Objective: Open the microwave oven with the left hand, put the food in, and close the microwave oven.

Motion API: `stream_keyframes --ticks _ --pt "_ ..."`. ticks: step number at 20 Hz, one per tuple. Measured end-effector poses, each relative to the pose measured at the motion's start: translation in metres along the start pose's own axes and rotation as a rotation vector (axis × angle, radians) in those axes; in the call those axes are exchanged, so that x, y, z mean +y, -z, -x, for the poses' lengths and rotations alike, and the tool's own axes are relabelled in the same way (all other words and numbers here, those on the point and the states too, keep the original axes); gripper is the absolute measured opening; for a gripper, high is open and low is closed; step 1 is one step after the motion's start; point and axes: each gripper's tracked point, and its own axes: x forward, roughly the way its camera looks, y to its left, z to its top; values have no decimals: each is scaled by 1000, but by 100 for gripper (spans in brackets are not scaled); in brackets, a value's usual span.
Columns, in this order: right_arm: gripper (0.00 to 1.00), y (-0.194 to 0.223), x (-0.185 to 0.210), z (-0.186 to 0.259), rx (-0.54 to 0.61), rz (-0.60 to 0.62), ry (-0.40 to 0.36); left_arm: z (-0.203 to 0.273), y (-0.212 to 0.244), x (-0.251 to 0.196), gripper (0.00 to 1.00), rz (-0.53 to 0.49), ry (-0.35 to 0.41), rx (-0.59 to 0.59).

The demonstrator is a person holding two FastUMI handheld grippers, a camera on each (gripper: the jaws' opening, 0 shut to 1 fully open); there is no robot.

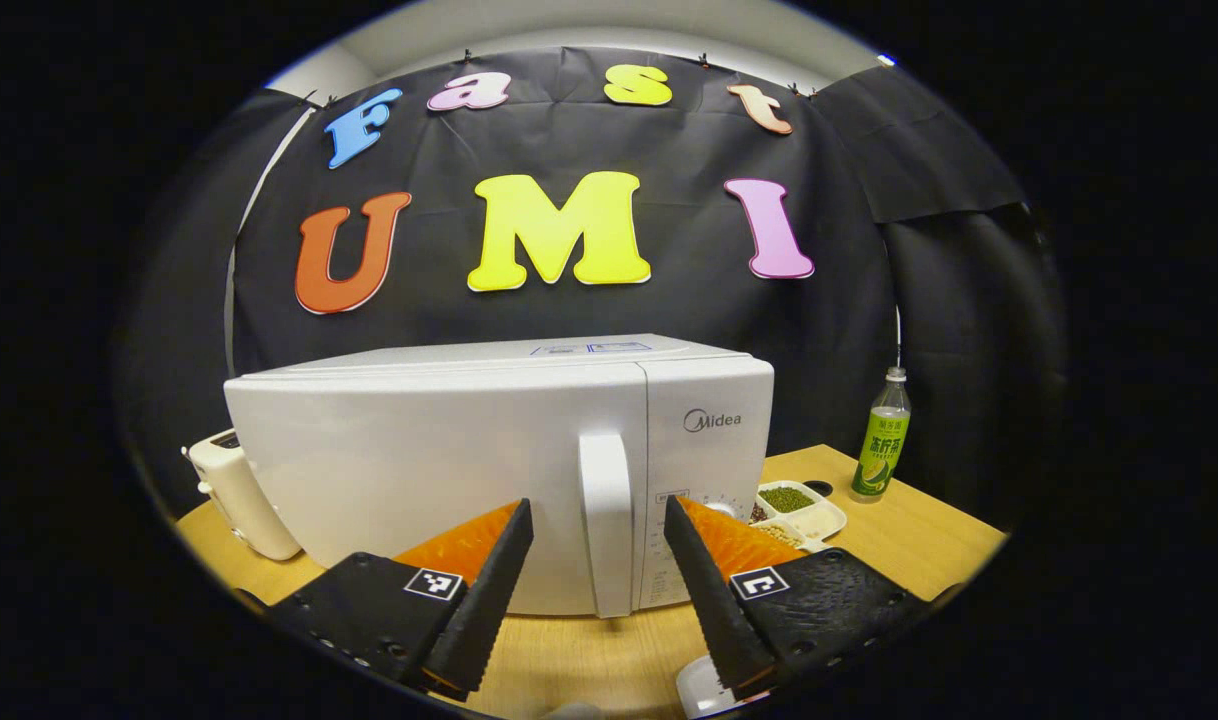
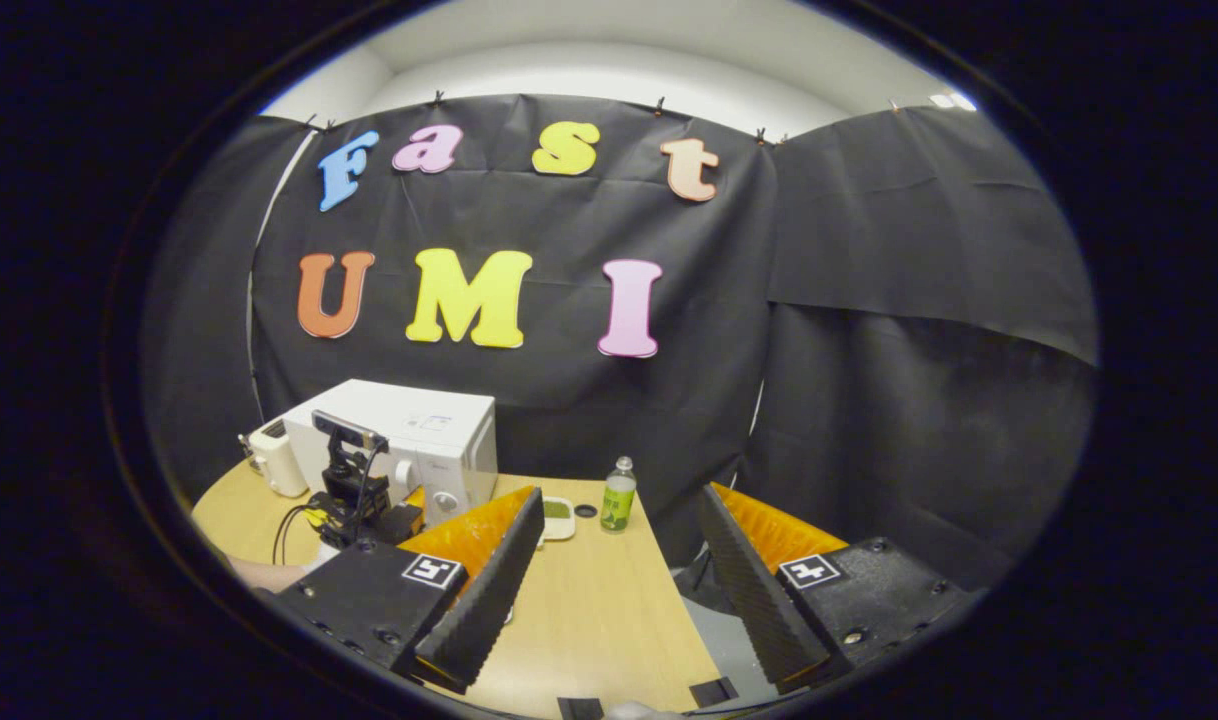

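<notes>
The microwave oven [image 1: 499,470] is standing on the wooden desk [image 1: 929,550] with its door closed and its upright white handle [image 1: 606,520] facing my left tool [image 1: 599,570]. I am holding that tool just in front of the door, its two fingers spread apart and empty, with the handle showing in the gap between them; I cannot tell whether either finger is touching it. To the right of the oven, a white divided tray [image 1: 804,510] is lying on the desk with green and pale grains in its compartments. A green drink bottle [image 1: 882,440] is standing upright just beyond the tray, near the black cloth wall. A white toaster [image 1: 234,495] is sitting at the oven's other side, close to it.

In the right gripper view, I am keeping my right tool [image 2: 619,570] well back from the oven [image 2: 409,440], over the desk's near edge [image 2: 589,620], its fingers also spread wide with nothing between them. Farther off in this view, the left tool's black body [image 2: 354,490] with its cable is hanging in front of the oven door, and part of the person's arm [image 2: 264,572] is showing at the desk's left edge.
</notes>
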Motion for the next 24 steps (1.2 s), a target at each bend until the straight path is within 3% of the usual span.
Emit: stream_keyframes --ticks 1,2,3,4,5,6,7,9,10,11,12,13,15,16,19,20,24 --pt "93 3 -4 -1 6 -4 5 -2 0 -1 76 7 0 5" --pt "100 6 -7 -2 17 -10 11 -4 -1 -2 50 7 -1 3" --pt "100 12 -9 -4 30 -17 11 -5 -2 -2 53 -1 -6 3" --pt "100 14 -9 -5 40 -26 6 -6 -2 -2 39 -9 -7 5" --pt "100 17 -8 -6 49 -31 -1 -9 -1 -2 32 -15 -10 4" --pt "100 18 -7 -8 54 -34 -7 -9 0 -2 27 -15 -11 5" --pt "93 16 -7 -9 52 -34 -9 -8 1 -2 25 -16 -11 7" --pt "93 12 -2 -9 40 -26 -21 -6 -1 1 18 -15 -21 -1" --pt "100 11 0 -9 35 -16 -28 -5 -1 0 4 -16 -21 -2" --pt "93 10 3 -9 32 -8 -37 -5 -2 0 10 -18 -18 0" --pt "93 9 6 -8 31 -6 -45 -3 -1 -2 10 -11 -11 2" --pt "100 9 8 -7 28 -8 -52 -1 -1 -3 10 -11 -7 9" --pt "100 6 7 -6 22 2 -45 17 2 0 7 -35 -9 3" --pt "93 4 8 -4 18 12 -47 27 2 1 7 -52 -10 -9" --pt "93 0 22 -1 2 30 -73 56 9 4 7 -12 24 9" --pt "100 -2 29 -1 -3 24 -88 66 11 7 7 0 36 26" --pt "100 -8 57 1 -21 28 -148 105 16 21 7 -7 58 54"
